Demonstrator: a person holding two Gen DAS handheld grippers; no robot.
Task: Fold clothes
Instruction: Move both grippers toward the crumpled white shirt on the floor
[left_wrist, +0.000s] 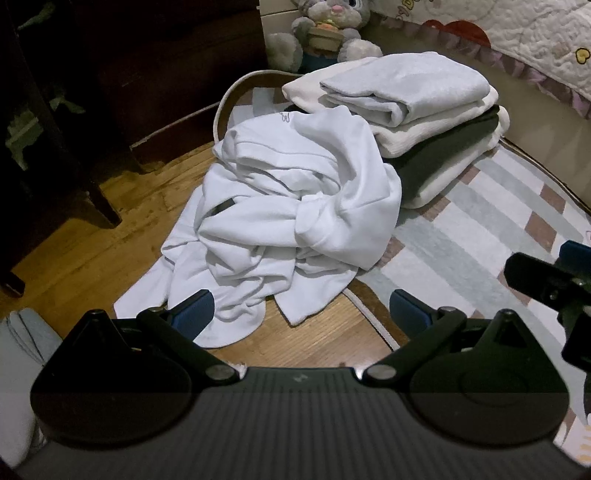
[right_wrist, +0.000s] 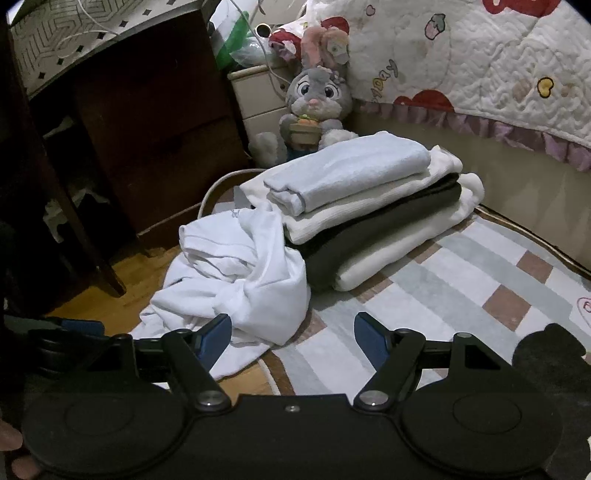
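Note:
A crumpled white garment (left_wrist: 288, 218) lies in a heap half on the wooden floor, half on the striped rug; it shows too in the right wrist view (right_wrist: 236, 280). Behind it sits a stack of folded clothes (left_wrist: 413, 110) (right_wrist: 369, 206): pale blue on top, then cream, dark grey and white. My left gripper (left_wrist: 301, 314) is open just in front of the heap, its left blue pad (left_wrist: 194, 312) over the garment's near edge. My right gripper (right_wrist: 291, 338) is open too, low over the rug at the heap's right side, holding nothing. Its black body (left_wrist: 546, 284) shows at the right edge of the left wrist view.
A striped rug (right_wrist: 461, 280) covers the floor on the right, wood floor (left_wrist: 74, 251) on the left. Dark wooden furniture (right_wrist: 147, 129) stands at the left and back. A plush rabbit (right_wrist: 314, 107) sits behind the stack. A bed with a quilted cover (right_wrist: 480, 66) borders the right.

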